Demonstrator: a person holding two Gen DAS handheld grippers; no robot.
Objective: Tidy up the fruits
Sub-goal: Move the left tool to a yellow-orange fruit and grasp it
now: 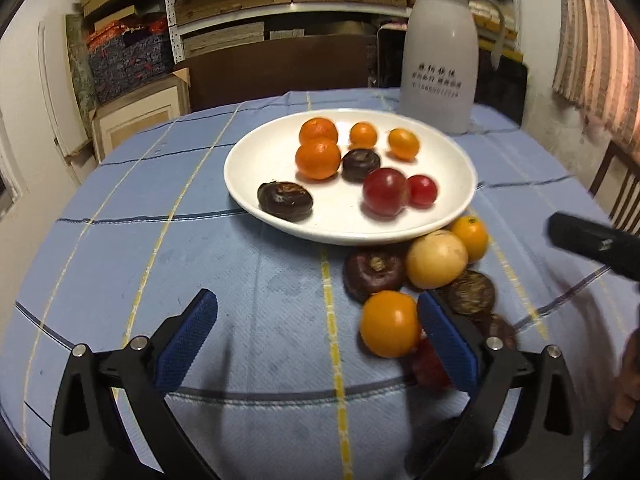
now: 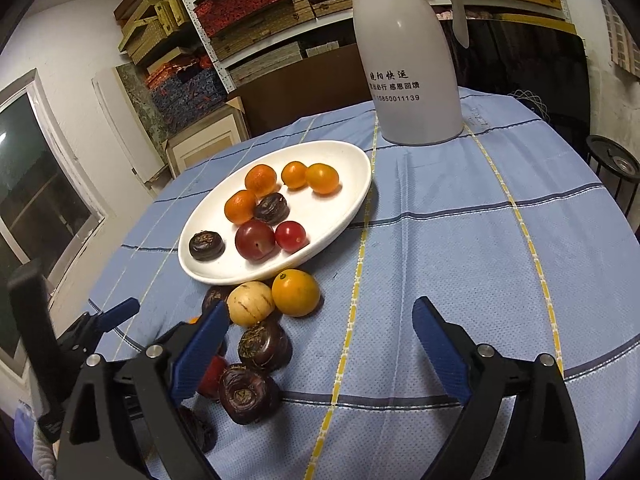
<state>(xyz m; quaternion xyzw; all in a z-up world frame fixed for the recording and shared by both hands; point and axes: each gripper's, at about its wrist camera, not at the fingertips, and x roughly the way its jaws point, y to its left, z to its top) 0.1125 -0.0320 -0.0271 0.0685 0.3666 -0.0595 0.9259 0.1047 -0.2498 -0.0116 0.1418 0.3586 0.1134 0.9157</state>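
Both tongs gape empty, left gripper (image 1: 318,322) and right gripper (image 2: 320,326); loose fruit lies mid-frame below the white plate (image 1: 248,184); next, probably, closing on the nearest orange fruit (image 1: 390,324).

Both the left gripper (image 1: 316,330) and right gripper (image 2: 320,336) have black arms. Blue textured pads (image 1: 186,344) line the fingers. Silver screws (image 2: 484,350) sit at the joints.

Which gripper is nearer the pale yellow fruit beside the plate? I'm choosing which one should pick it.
Right. The right gripper has its left finger almost at the pale yellow fruit; the left gripper sits farther back, left of it.
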